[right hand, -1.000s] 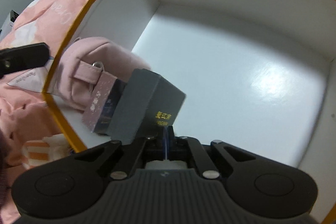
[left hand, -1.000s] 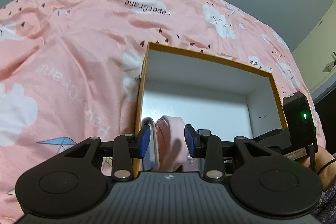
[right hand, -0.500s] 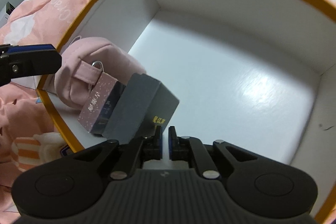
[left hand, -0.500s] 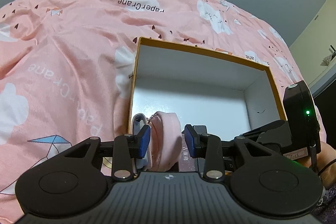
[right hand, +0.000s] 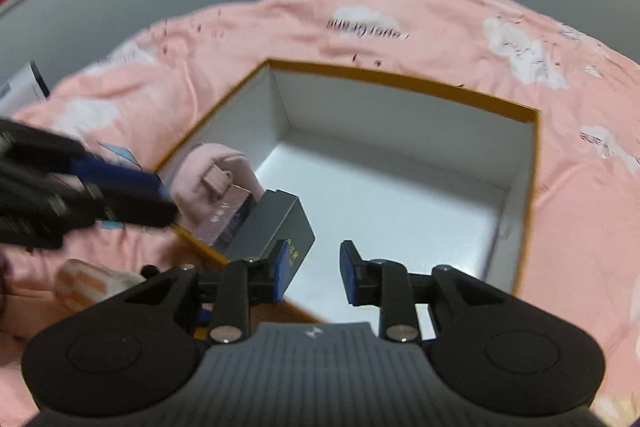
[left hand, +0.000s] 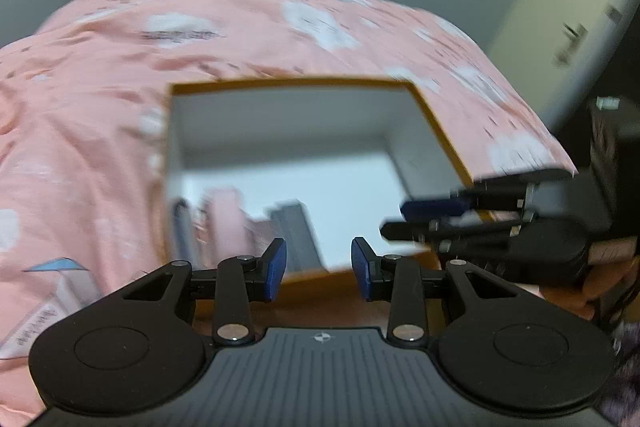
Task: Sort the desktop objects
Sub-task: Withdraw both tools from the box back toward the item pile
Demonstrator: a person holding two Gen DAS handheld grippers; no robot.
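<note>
- Grey box [right hand: 276, 227] lies in the near-left corner of the carton [right hand: 400, 83], tilted, long axis running from the near rim toward the left wall.
- Beside it: one pink pouch [right hand: 212, 175], one speckled box [right hand: 228, 215].
- Right gripper [right hand: 312, 273] has just been opening, nothing between its jaws.
- Left gripper [left hand: 318, 269] part open, empty.

Left wrist view is motion-blurred throughout: you cannot read the print on the quilt [left hand: 248, 39], and the items in the box [left hand: 288, 85] smear into streaks. The pouch [left hand: 224, 215] and the grey box [left hand: 296, 231] lose their lower ends behind the near wall. In the right wrist view the left gripper [right hand: 132, 195] is blurred and cut off by the left edge. It hides part of the pouch. The grey box's gold lettering is too small to read.
</note>
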